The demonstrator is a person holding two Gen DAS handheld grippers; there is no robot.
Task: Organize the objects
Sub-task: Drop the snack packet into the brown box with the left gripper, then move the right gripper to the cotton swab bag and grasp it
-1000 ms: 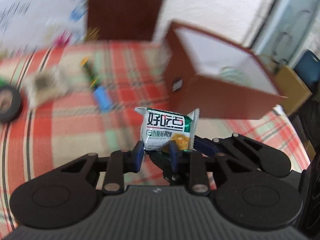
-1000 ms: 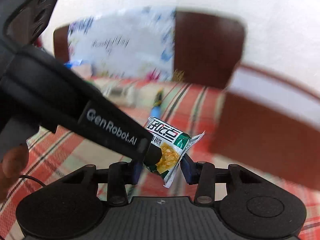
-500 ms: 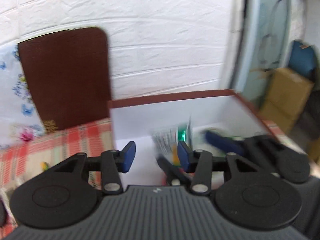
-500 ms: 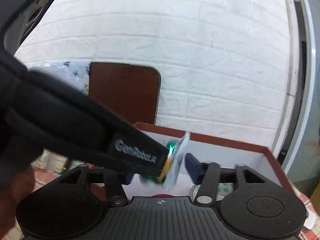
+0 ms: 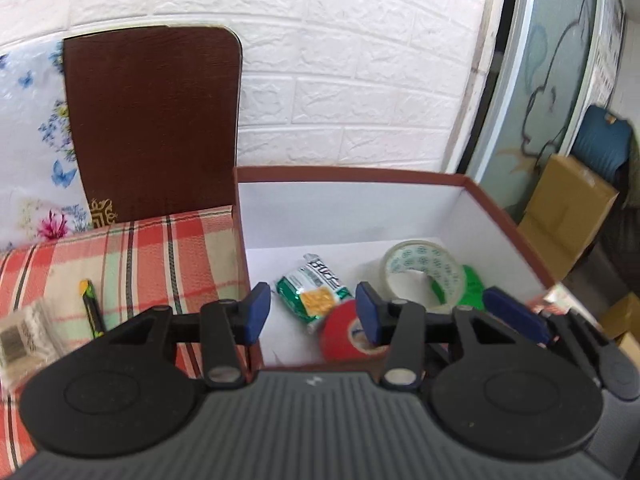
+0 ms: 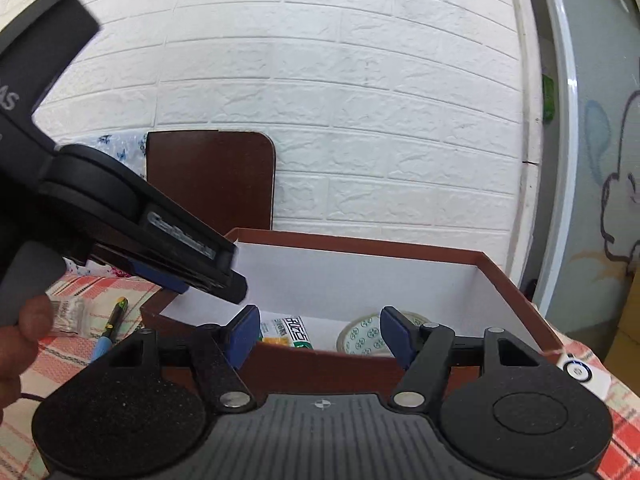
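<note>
Boxed ahead of my two wide, empty grippers, left and right: green crinkly snack packet, clear tape roll, red tape roll; left outside on the cloth: yellow-black pen, clear sachet.

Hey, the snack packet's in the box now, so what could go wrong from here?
1. The left tongs hang open just over the box's near wall; pulling back low might snag it.
2. Both tongs crowd the same spot, so the right tongs may bump the left on withdrawal.
</note>
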